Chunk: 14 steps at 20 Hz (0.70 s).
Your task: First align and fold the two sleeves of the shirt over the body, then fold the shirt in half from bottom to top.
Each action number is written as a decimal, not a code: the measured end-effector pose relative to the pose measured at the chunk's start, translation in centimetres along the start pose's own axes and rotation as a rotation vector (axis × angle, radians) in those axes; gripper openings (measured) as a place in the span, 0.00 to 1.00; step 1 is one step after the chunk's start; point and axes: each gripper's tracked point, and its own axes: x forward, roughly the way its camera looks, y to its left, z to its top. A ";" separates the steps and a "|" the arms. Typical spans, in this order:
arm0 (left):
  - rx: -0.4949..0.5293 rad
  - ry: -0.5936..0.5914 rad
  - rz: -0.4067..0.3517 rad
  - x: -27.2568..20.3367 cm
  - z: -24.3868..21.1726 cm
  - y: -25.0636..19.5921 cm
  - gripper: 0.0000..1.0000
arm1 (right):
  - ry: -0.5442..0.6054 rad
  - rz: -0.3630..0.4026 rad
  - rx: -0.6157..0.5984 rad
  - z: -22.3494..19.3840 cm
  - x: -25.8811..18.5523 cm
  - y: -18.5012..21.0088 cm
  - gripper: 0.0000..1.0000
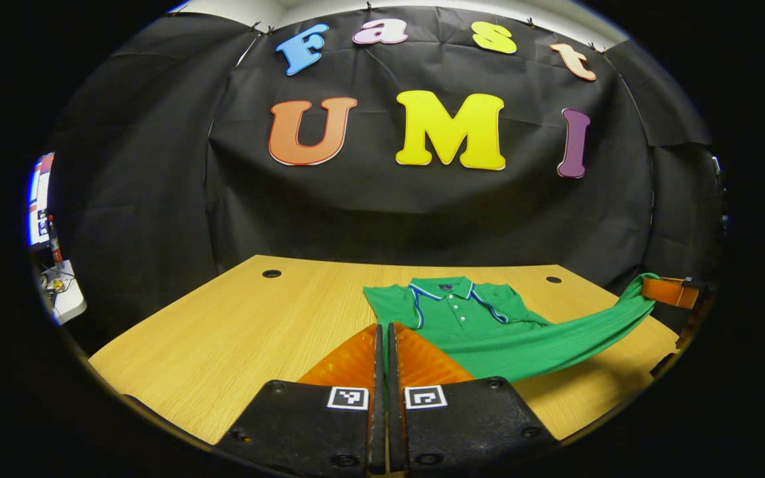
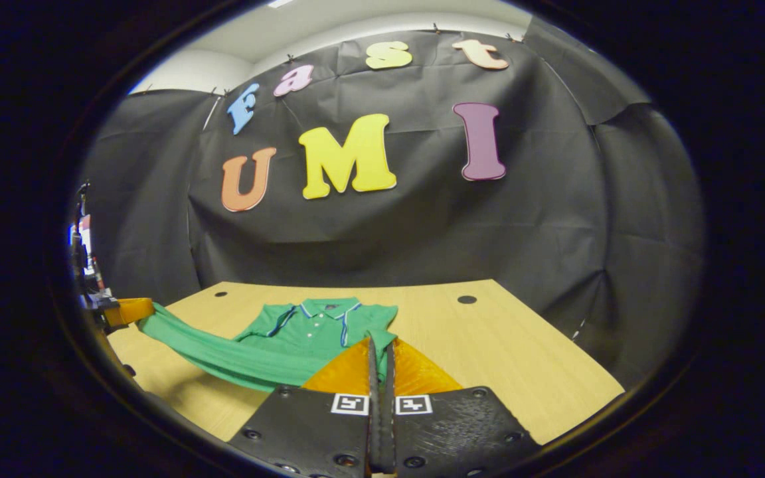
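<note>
A green polo shirt (image 1: 489,332) with a white-and-blue trimmed collar lies collar-end on the wooden table (image 1: 223,332), its sleeves folded in over the body. The bottom hem is lifted off the table and stretched between both grippers. In the left gripper view, my left gripper (image 1: 383,328) is shut on one hem corner, green cloth showing between its fingers. Far to the right there, the right gripper (image 1: 661,291) pinches the other corner. In the right gripper view, my right gripper (image 2: 380,345) is shut on the shirt (image 2: 303,332), and the left gripper (image 2: 131,311) holds the far corner at the left.
The table has round cable holes at the back (image 1: 271,273) (image 1: 553,279) (image 2: 467,299). Black cloth walls close the back and sides. A lit screen (image 1: 40,199) and some clutter stand beyond the table's left edge. Bare tabletop (image 2: 509,345) lies on either side of the shirt.
</note>
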 end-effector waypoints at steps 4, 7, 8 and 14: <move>0.020 -0.014 0.006 4.3 2.1 0.3 0.07 | 0.009 0.007 -0.003 1.8 5.2 1.0 0.00; 0.040 -0.011 0.013 7.7 3.1 0.5 0.07 | -0.012 -0.006 -0.034 3.8 9.1 1.2 0.00; 0.046 -0.013 0.015 8.8 3.6 0.6 0.08 | -0.020 -0.009 -0.045 4.4 10.3 1.2 0.00; 0.060 -0.001 0.054 17.2 5.2 1.2 0.08 | -0.028 -0.042 -0.076 6.4 18.6 1.2 0.00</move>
